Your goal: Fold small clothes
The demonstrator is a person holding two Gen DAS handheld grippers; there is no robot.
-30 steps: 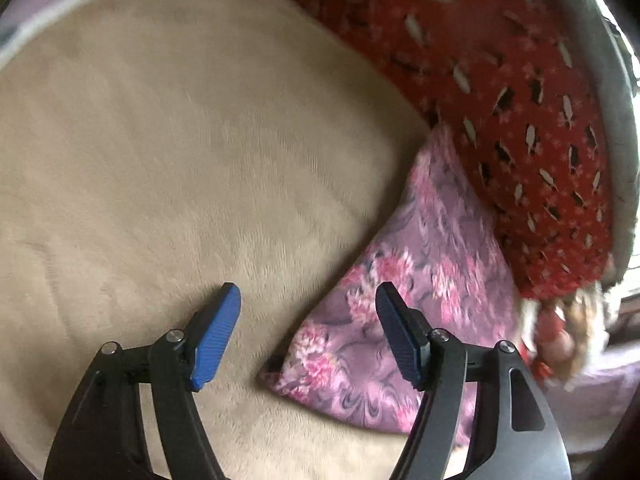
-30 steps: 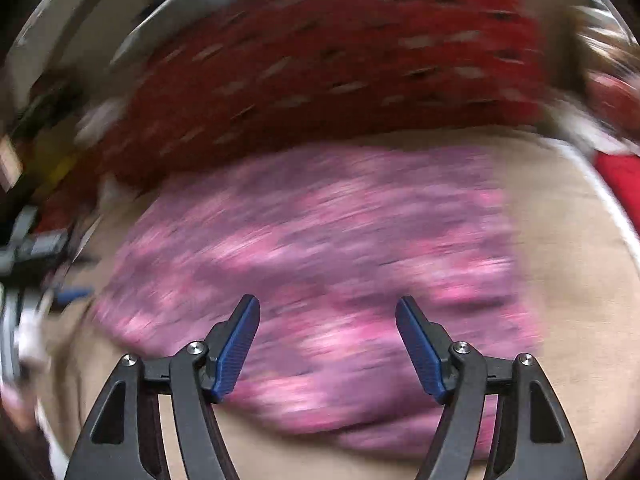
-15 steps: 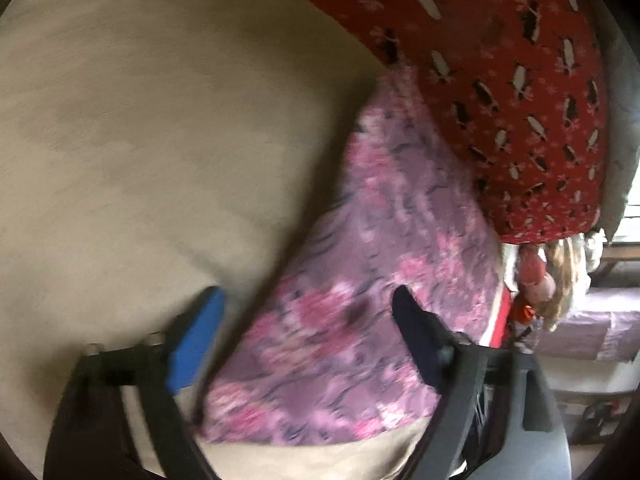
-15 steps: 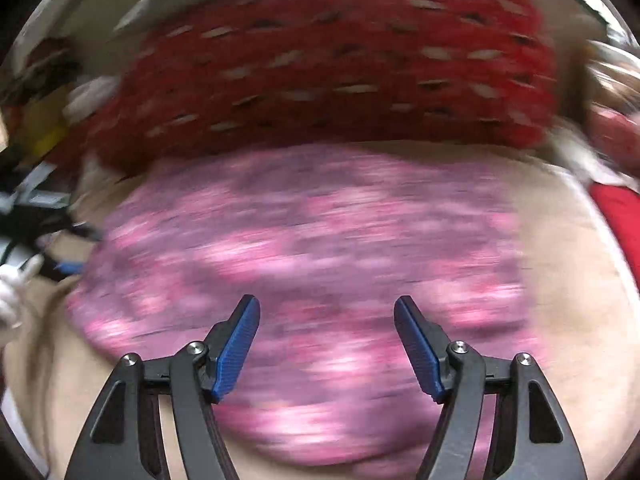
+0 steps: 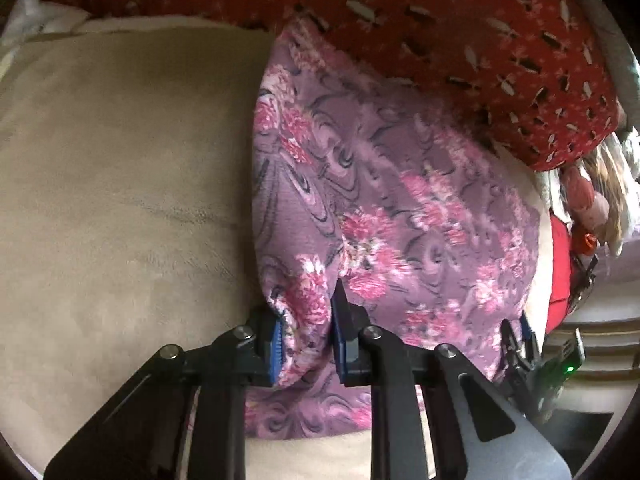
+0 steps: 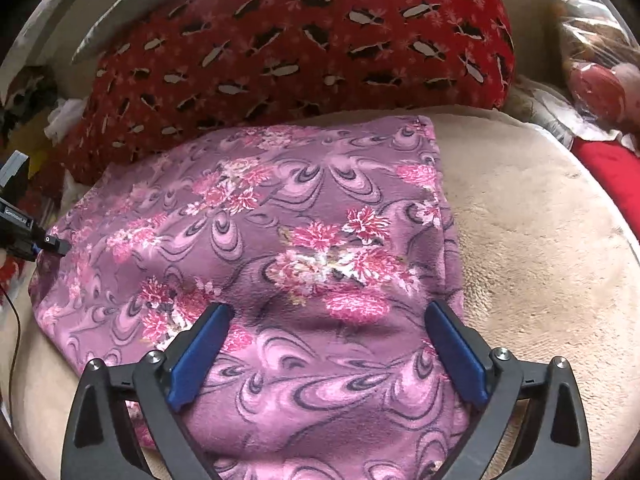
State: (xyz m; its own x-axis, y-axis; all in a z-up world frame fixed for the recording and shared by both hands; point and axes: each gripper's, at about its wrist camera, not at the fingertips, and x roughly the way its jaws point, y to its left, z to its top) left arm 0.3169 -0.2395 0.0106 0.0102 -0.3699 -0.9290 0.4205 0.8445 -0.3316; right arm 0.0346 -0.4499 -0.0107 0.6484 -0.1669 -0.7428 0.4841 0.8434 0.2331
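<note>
A purple floral garment (image 5: 384,208) lies flat on a beige plush surface (image 5: 120,184). My left gripper (image 5: 306,340) is shut on the garment's near left edge, with cloth bunched between the blue pads. The garment also fills the middle of the right wrist view (image 6: 280,240). My right gripper (image 6: 326,356) is open, its blue pads spread wide just over the garment's near part. The right gripper also shows at the garment's far right edge in the left wrist view (image 5: 520,336), and the left gripper shows at the left edge of the right wrist view (image 6: 36,240).
A red patterned pillow (image 6: 300,48) lies against the garment's far edge. A doll in plastic wrap (image 5: 592,192) and a red cloth (image 5: 560,264) lie off to the side. The beige surface (image 6: 540,240) extends right of the garment.
My left gripper moved onto the garment's edge and closed on it. My right gripper stayed open and came lower over the garment.
</note>
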